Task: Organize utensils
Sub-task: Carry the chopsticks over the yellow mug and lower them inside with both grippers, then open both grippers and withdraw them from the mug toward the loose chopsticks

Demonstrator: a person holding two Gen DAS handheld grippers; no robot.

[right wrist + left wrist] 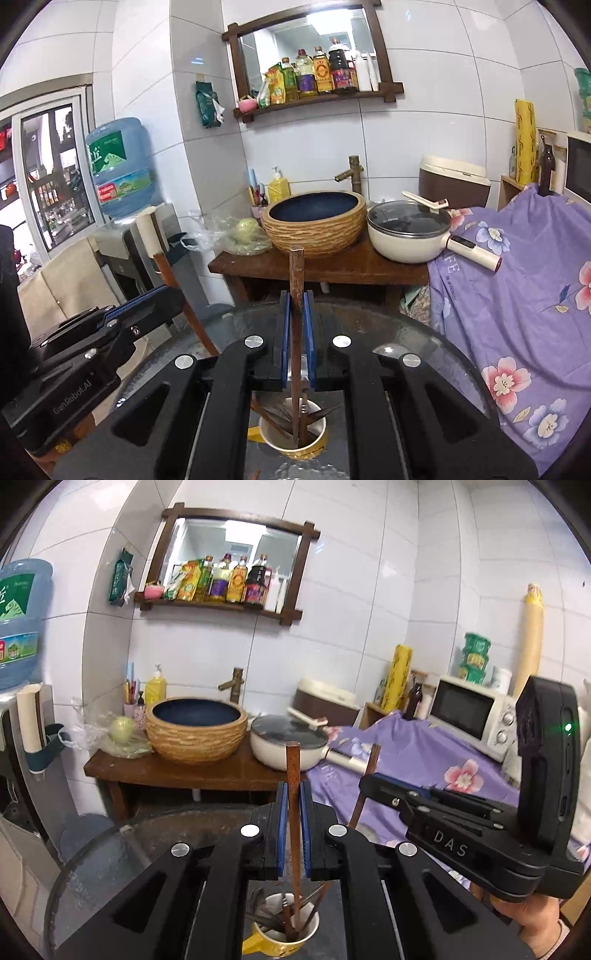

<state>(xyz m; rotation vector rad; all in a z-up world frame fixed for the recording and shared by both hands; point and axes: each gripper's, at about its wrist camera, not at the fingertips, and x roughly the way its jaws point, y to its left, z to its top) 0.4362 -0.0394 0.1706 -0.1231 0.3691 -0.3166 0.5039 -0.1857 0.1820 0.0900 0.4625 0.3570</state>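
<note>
Two grippers at work, left gripper (294,805) clamped on a wooden chopstick (293,771), right gripper (297,317) pinching another chopstick (296,273), both upright over the yellow cup (284,938) of utensils on the glass desk (110,853), basin (195,729) and pot (284,749) beyond.

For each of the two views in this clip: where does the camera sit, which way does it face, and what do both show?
Left wrist: sits on the left gripper, looking along its fingers, which clamp a wooden chopstick above the yellow cup; the right gripper and the person's hand show at right.
Right wrist: sits on the right gripper, holding its own chopstick above the cup; the left gripper shows at left.
Shared: basin, pot, glass table.
</note>
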